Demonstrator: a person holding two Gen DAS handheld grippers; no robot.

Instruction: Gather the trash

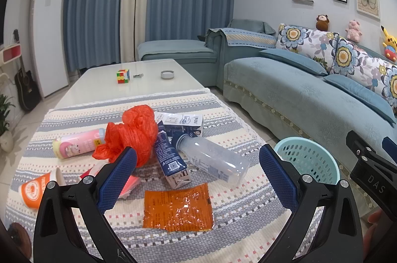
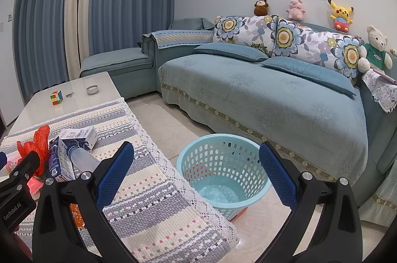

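Both claws are held wide open and empty: the left claw (image 1: 198,163) hangs over the litter on the tabletop (image 1: 248,225), the right claw (image 2: 196,163) above the basket (image 2: 198,154) on the floor, right of the tabletop. No item is yet gripped; a first pick is judged next, calling for closure on the near orange wrapper (image 1: 178,211). Counted: two cartons (image 1: 171,159), one clear bottle (image 1: 213,159), one red bag (image 1: 134,131), one pink tube (image 1: 79,142), one orange cup (image 1: 37,191).
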